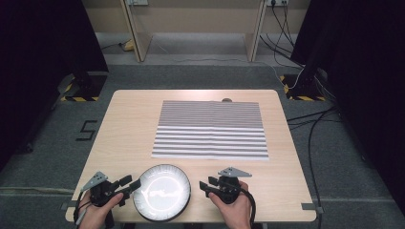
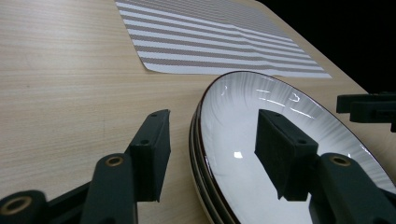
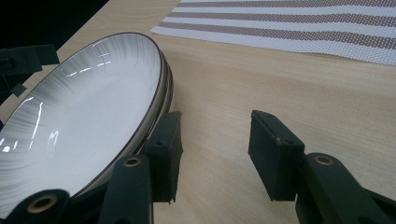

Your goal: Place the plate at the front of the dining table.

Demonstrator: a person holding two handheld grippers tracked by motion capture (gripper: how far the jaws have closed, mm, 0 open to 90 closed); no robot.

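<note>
The stiff, glossy, fragile plates (image 1: 161, 192) at the table's near edge want rim grips; the left hand-held gripper (image 2: 212, 149) straddles the rim wide open, and the right hand-held gripper (image 3: 215, 149) gapes empty beside them.

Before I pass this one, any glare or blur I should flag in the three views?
High view: the plate is blown out white by overhead glare, its centre detail lost. Left gripper view: bright streaks on the plate; the near jaws are slightly soft. Right gripper view: glints on the plate, and the striped mat shows dotted moiré.
</note>
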